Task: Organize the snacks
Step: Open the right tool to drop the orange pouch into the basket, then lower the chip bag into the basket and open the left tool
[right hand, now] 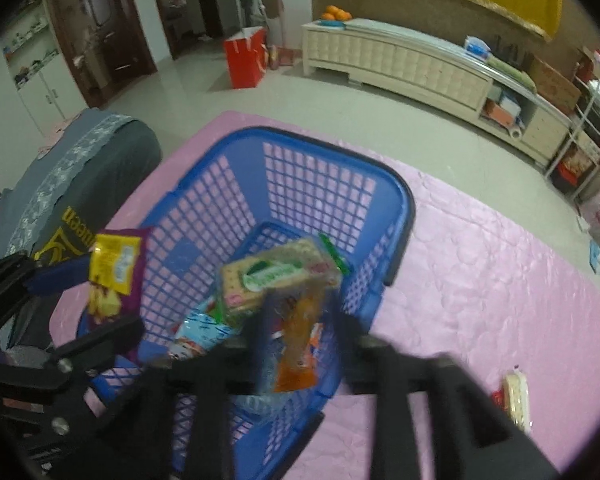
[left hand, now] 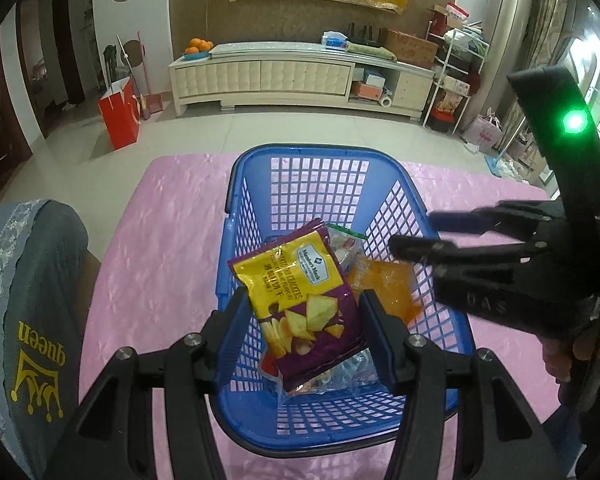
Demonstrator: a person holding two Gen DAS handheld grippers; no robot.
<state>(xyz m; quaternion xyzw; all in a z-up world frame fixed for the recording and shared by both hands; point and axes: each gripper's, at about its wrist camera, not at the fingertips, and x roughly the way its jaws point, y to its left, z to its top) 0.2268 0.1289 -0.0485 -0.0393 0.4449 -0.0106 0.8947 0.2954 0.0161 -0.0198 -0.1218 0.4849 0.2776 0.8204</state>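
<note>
Cracker bag (left hand: pixel 300 300) — between left gripper (left hand: pixel 304 336) fingers

The left tongs (left hand: pixel 304 316) point steeply downward, their two blue-padded fingers (left hand: pixel 232 340) closed against the sides of a purple and yellow snack bag (left hand: pixel 300 304) and holding it up. The right tongs (right hand: pixel 300 340) also tilt steeply downward, coming in from the right side in the left wrist view. Their jaws stand apart, and an orange packet (right hand: pixel 300 348) sits between the fingers, with no pad clearly pressing on it. Part of a hand (left hand: pixel 580 352) grips the right handle.
</note>
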